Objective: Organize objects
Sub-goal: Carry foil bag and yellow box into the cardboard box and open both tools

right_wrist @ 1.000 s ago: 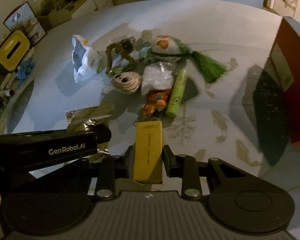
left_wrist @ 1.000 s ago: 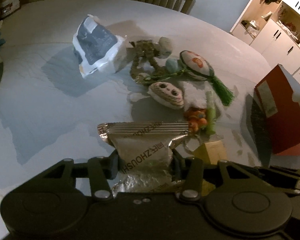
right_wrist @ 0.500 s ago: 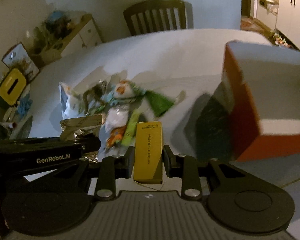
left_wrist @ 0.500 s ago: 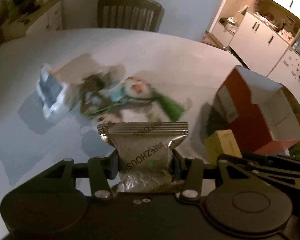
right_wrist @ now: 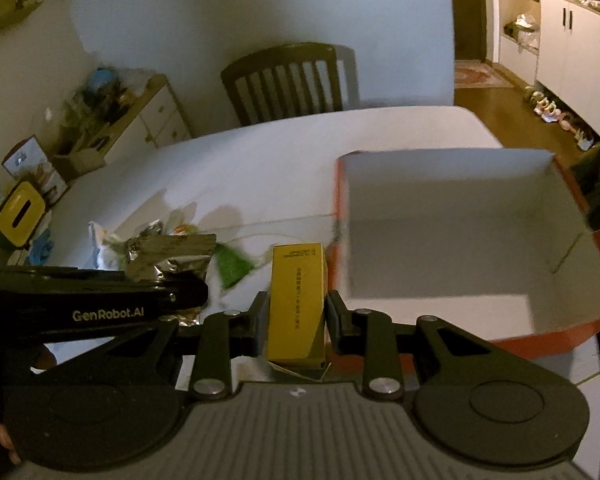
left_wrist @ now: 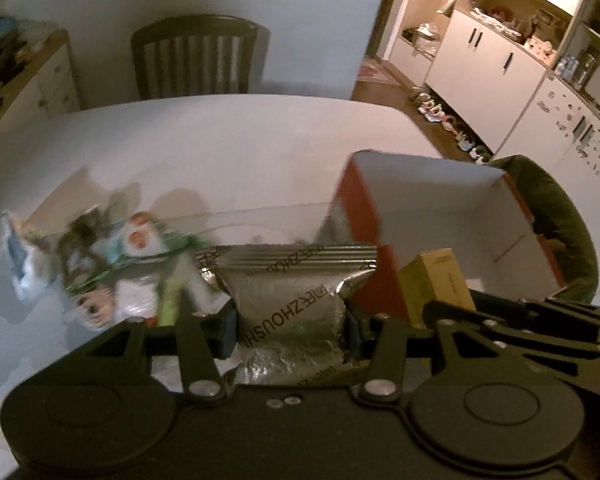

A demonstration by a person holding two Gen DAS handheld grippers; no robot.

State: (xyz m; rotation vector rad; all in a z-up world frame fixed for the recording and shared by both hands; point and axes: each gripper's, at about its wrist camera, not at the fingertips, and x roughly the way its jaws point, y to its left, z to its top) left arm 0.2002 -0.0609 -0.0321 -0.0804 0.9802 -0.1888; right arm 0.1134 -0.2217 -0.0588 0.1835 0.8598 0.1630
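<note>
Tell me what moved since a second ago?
Both tools lifted away from the toy pile and swung toward the red box, now open in front of them. The left tool still grips the silver packet; the right tool still grips the yellow box.

Toy pile point(left_wrist: 112, 268) on table left is motion-blurred, items can't be told apart. Silver packet point(left_wrist: 290, 304) lower part hidden behind left gripper point(left_wrist: 290, 326) body. Yellow box point(right_wrist: 297, 304) bottom hidden by right gripper point(right_wrist: 297, 318); small print unreadable. Red box point(right_wrist: 460, 240) near wall blurred, right corner cut by dark shape.
</note>
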